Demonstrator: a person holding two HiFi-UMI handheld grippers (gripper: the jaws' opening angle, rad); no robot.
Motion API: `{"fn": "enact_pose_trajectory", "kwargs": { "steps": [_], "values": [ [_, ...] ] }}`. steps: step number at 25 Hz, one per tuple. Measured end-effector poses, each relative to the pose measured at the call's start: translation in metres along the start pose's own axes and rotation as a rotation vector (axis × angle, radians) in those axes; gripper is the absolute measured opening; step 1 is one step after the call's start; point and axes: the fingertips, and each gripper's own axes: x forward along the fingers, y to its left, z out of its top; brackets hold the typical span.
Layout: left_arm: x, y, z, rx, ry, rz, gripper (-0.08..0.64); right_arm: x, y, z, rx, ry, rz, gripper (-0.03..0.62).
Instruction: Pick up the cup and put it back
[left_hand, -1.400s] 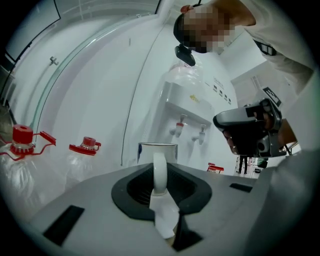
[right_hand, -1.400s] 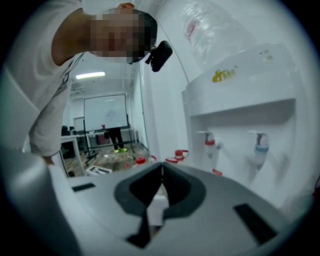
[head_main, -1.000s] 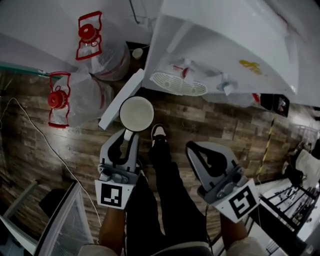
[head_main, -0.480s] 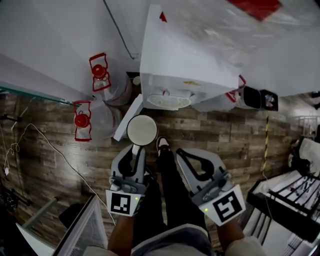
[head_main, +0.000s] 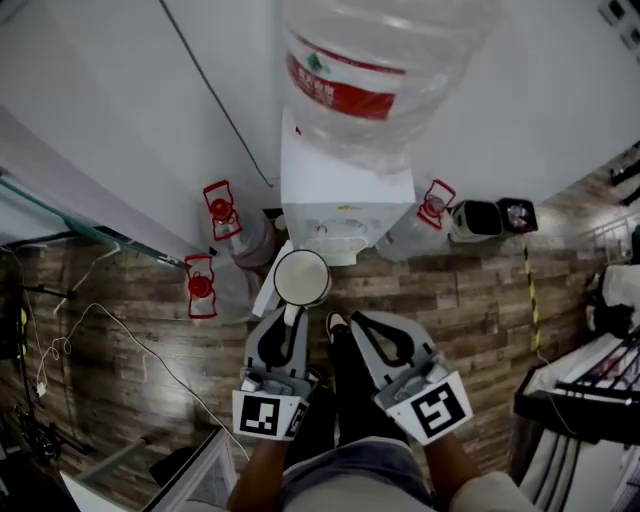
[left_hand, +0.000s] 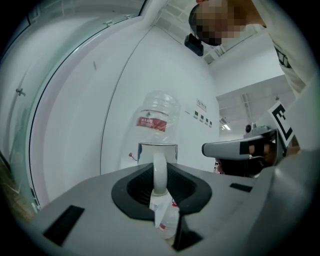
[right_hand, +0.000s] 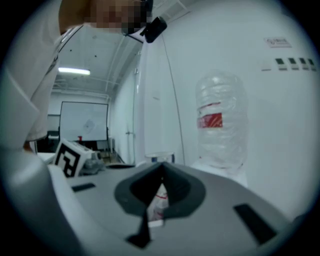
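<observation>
left gripper (head_main: 290, 318) level, jaws clamping cup (head_main: 301, 277) handle; right gripper (head_main: 362, 322) alongside.

Red label (head_main: 345, 88) on the water bottle (head_main: 425, 45); print seemingly too blurred to read.

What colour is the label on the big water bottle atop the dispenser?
Red; the label shows best in the head view.

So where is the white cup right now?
In the head view the cup is just left of centre, its handle pinched in the left gripper, in front of the white water dispenser.
</observation>
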Motion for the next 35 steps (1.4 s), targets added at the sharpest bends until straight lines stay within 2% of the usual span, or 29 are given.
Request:
{"fn": "enact_pose_trajectory", "kwargs": {
  "steps": [9, 17, 25, 35],
  "values": [
    [-0.029, -0.031, 0.073, -0.020, 0.017, -0.005, 0.061, -0.035, 0.009, 0.043, 0.042, 0.014, -0.062, 0.023],
    [-0.039, -0.068, 0.115, 0.025, 0.022, -0.063, 0.061, -0.068, 0.004, 0.081, 0.056, -0.024, -0.105, 0.023],
    [-0.049, -0.088, 0.118, 0.032, 0.027, -0.090, 0.061, -0.088, -0.001, 0.089, 0.065, -0.050, -0.143, 0.023],
    [-0.064, -0.092, 0.117, -0.010, 0.014, -0.120, 0.061, -0.097, 0.010, 0.086, 0.073, -0.061, -0.158, 0.023]
  ]
}}
